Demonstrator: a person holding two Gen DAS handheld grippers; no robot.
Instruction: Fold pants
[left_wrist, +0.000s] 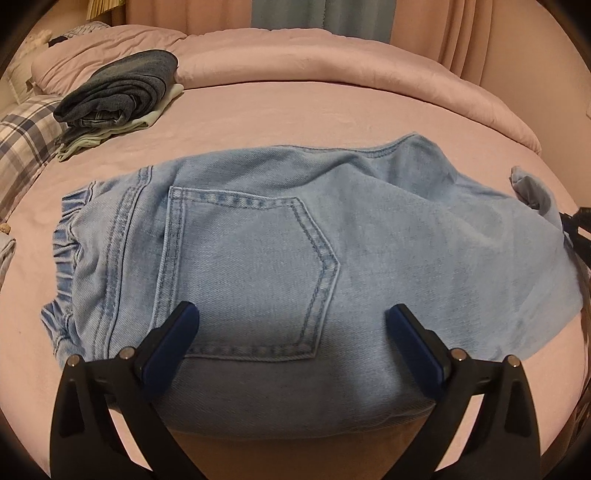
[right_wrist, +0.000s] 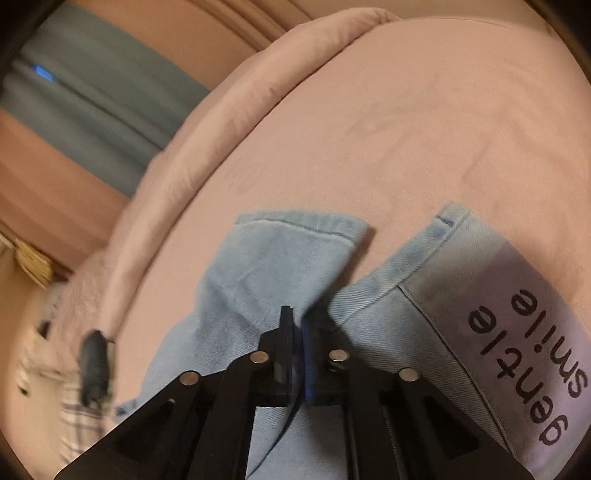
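The jeans (left_wrist: 280, 236) lie on the bed (left_wrist: 332, 110), back pocket (left_wrist: 247, 273) up, waistband to the left and legs running off right. The left hand-held gripper (left_wrist: 291, 314) hovers over the pocket with jaws wide and nothing between them. The right hand-held gripper (right_wrist: 295, 325) has its jaws pinched together on denim near the leg hems (right_wrist: 295, 236), beside a printed label (right_wrist: 532, 350). This looks like the lengthwise fold: next, the right must carry the hems toward the waistband while the left pins the seat. A folded stack (left_wrist: 118, 96) sits well apart.

Pink bed (left_wrist: 332, 110): jeans (left_wrist: 258, 240), folded pile (left_wrist: 118, 92).
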